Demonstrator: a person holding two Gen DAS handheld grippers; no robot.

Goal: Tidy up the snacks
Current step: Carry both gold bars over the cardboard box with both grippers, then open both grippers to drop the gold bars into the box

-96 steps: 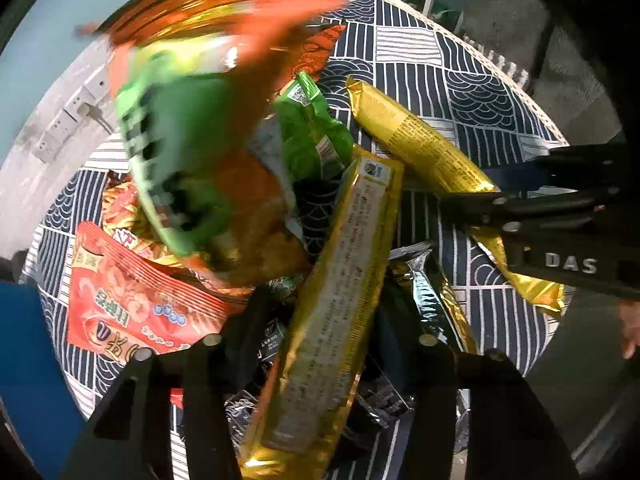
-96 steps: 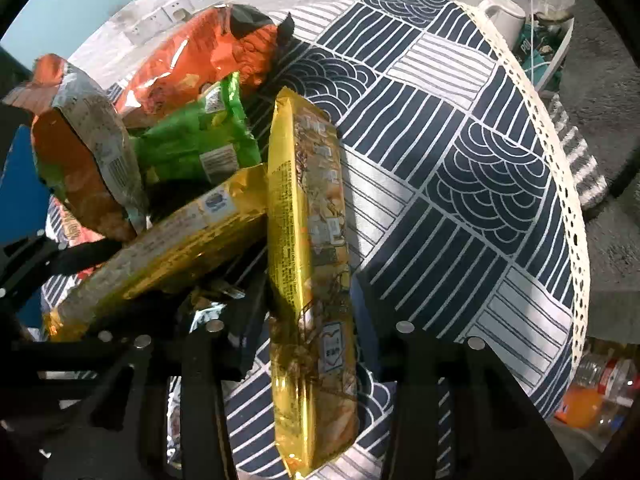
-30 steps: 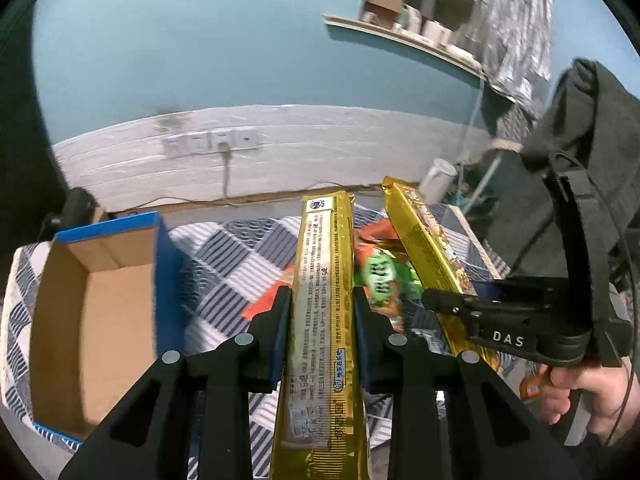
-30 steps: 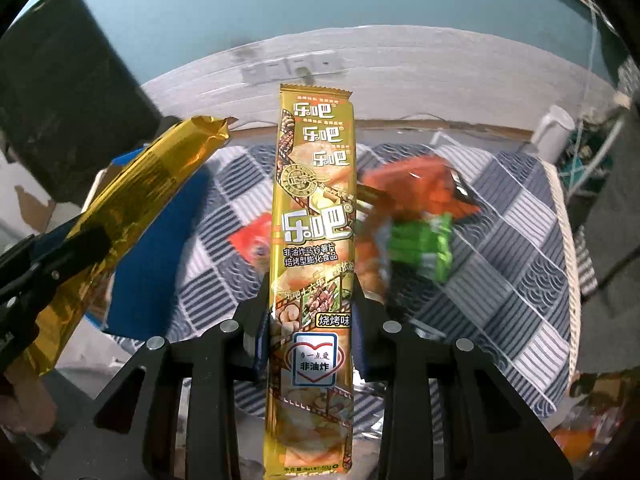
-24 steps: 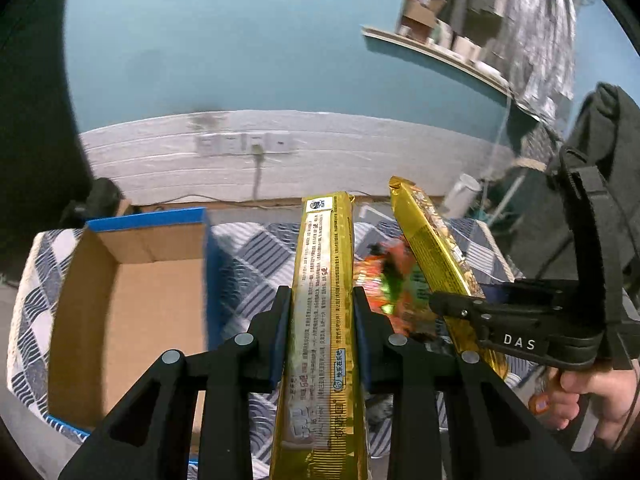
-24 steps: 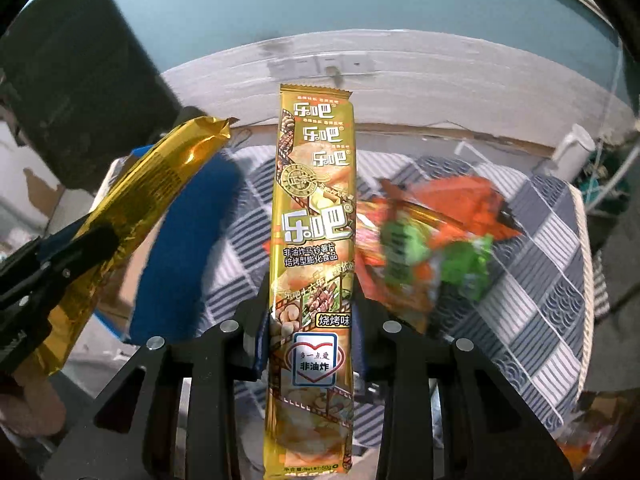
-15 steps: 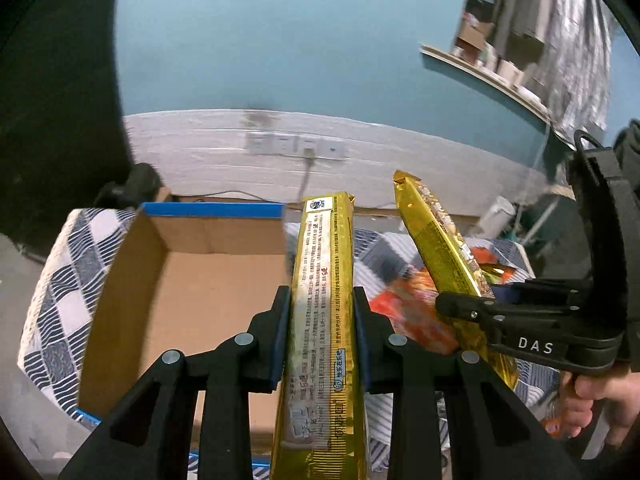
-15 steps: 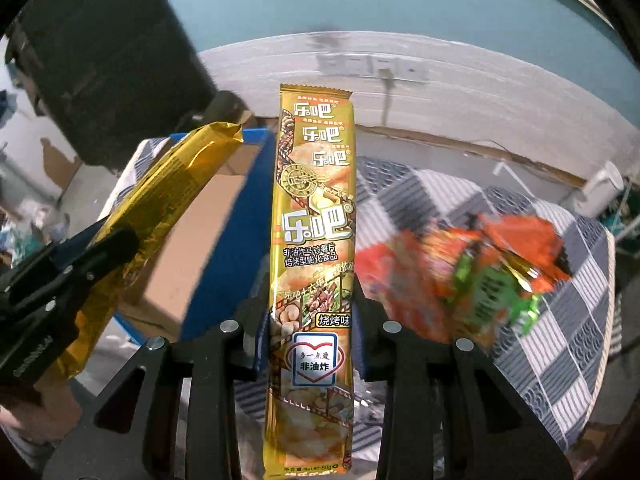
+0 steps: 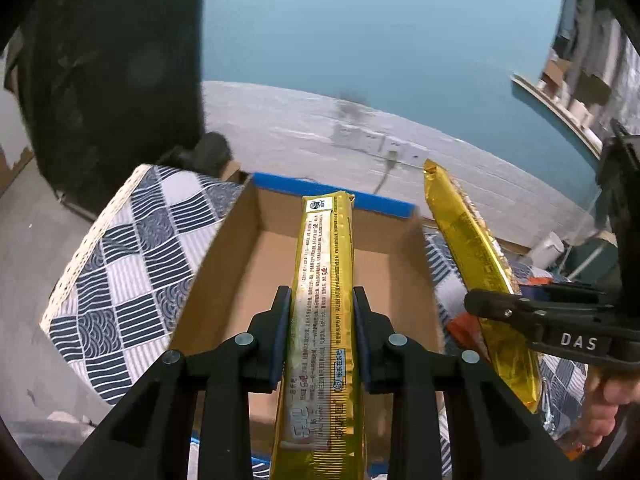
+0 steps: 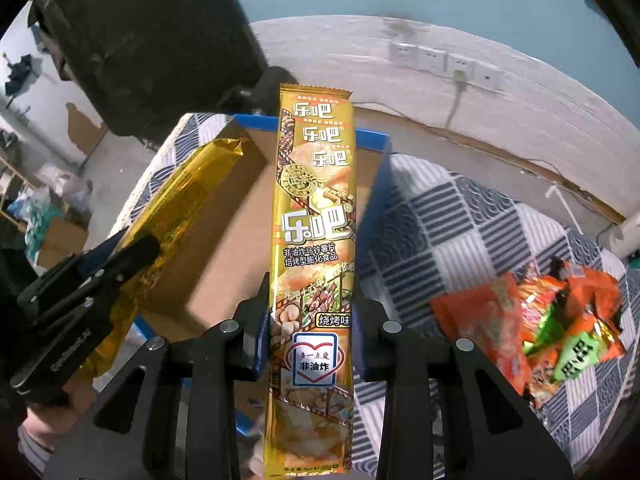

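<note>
In the left wrist view, the left gripper (image 9: 322,334) is clamped on a long gold packet (image 9: 326,312) whose long axis runs straight away from the camera, its far end over the open cardboard box (image 9: 224,280). The box lies directly ahead and below on the checked cloth (image 9: 132,260); its floor looks bare, though the near part is hidden behind the fingers. To the right, the right gripper (image 9: 492,308) grips a second gold packet (image 9: 472,248), outside the right box wall. In the right wrist view, this packet (image 10: 314,240) stands lengthwise between the closed jaws, the box (image 10: 224,248) ahead and slightly left. The left hand seems nearer to the box. The remaining snacks (image 10: 532,320) lie at the right, blurred.
</note>
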